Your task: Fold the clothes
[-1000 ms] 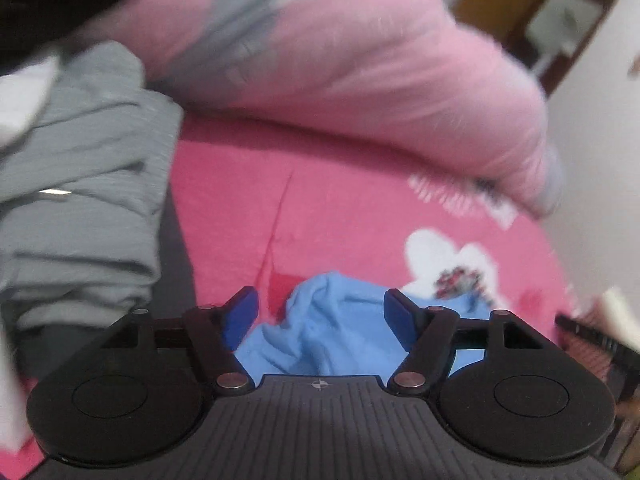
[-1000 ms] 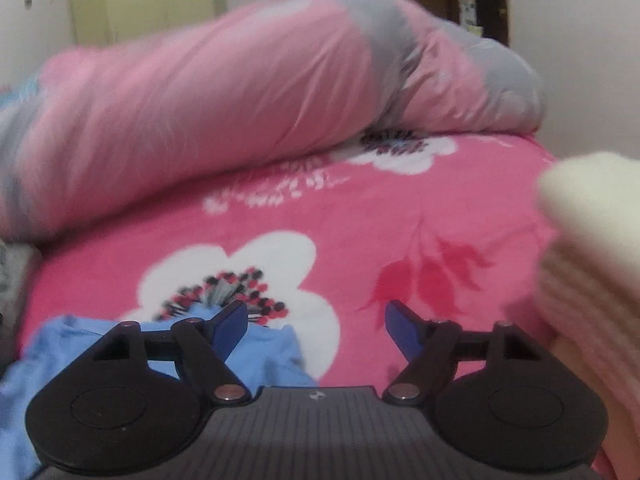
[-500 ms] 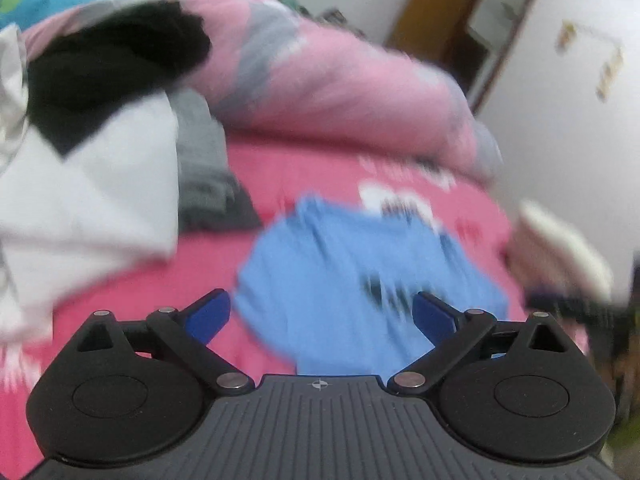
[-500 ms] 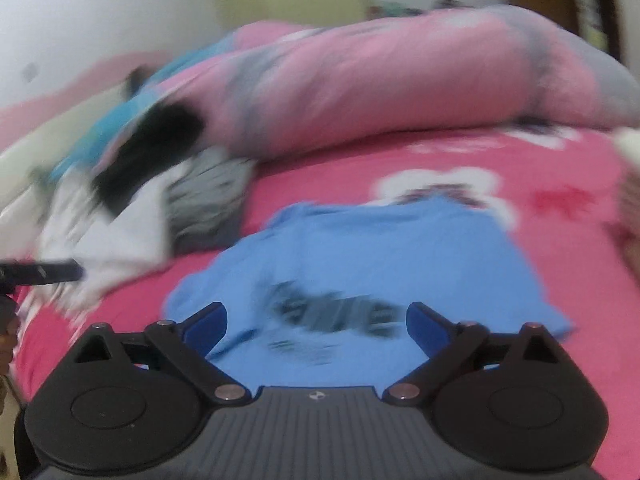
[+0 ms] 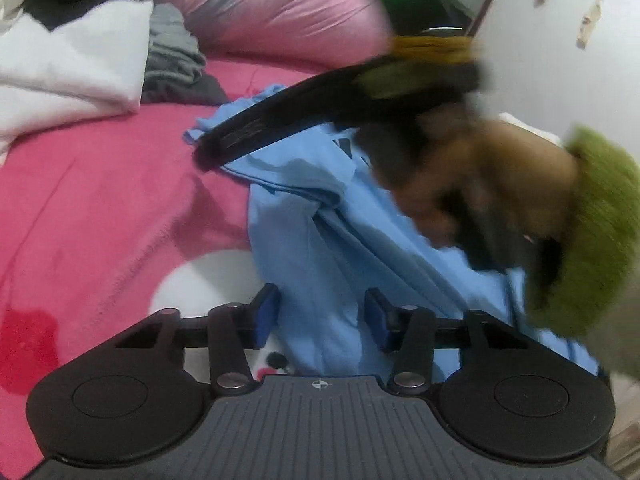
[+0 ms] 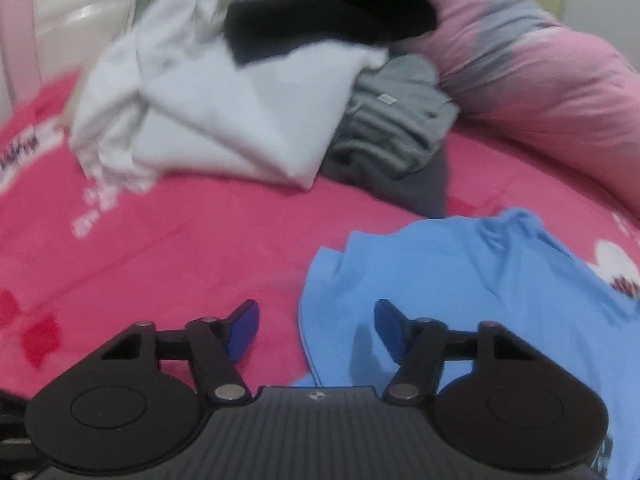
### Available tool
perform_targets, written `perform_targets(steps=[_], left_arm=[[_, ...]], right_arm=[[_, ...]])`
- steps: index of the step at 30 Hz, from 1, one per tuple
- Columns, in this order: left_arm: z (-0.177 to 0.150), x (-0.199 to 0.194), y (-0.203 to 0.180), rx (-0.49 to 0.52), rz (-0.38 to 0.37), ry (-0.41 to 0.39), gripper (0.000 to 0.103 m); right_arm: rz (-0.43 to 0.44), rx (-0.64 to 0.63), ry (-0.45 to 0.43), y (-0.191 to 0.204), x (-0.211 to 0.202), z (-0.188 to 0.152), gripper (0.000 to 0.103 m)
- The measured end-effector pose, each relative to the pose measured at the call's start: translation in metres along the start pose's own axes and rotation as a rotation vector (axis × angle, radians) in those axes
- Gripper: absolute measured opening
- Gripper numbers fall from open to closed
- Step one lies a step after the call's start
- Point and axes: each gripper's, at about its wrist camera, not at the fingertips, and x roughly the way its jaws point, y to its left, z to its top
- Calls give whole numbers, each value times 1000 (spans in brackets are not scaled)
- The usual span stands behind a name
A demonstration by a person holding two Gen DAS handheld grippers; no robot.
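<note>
On pink bedsheet (image 6: 168, 248), white lettering, blurred beyond reading.

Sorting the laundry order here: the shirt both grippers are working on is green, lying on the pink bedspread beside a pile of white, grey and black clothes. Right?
Not quite. The shirt is light blue, not green, as the right wrist view shows. It does lie on the pink bedspread, beside the pile of white, grey and black clothes.

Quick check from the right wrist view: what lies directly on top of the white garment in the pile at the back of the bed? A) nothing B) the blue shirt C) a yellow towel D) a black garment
D: a black garment lies draped over the upper part of the white garment; the blue shirt lies apart, nearer the gripper.
</note>
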Motion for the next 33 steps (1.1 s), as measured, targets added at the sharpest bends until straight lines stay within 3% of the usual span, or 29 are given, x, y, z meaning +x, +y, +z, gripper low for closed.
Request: perform_targets(steps=[2, 5, 10, 16, 20, 23, 24, 25, 26, 27, 29, 33], left_arm=[[-4, -2, 8, -4, -28, -15, 42], [-9, -5, 21, -35, -85, -40, 43], [-15, -7, 36, -93, -186, -69, 47], [-13, -8, 60, -186, -310, -85, 48], [-13, -11, 78, -273, -358, -95, 50], [-14, -11, 88, -333, -400, -89, 50], [-13, -11, 87, -336, -398, -81, 50], [-12, -11, 85, -330, -388, -76, 51], [-12, -12, 82, -322, -375, -73, 53], [-11, -13, 78, -314, -364, -71, 54], [-11, -15, 72, -301, -345, -68, 60], [-12, -19, 61, -298, -316, -59, 66]], right_arm=[[-33, -17, 31, -1, 17, 0, 42], [-33, 37, 33, -13, 20, 5, 4], [-21, 161, -52, -39, -7, 37, 4], [153, 496, -260, -87, -33, 103, 4], [256, 595, -323, -90, -9, 139, 4], [266, 678, -308, -84, 30, 147, 8], [258, 683, -282, -81, 45, 149, 14], [237, 658, -243, -76, 60, 151, 22], [216, 634, -205, -72, 72, 151, 46], [194, 612, -170, -70, 79, 150, 58], [176, 607, -151, -71, 75, 144, 62], [184, 655, -201, -93, 15, 128, 66]])
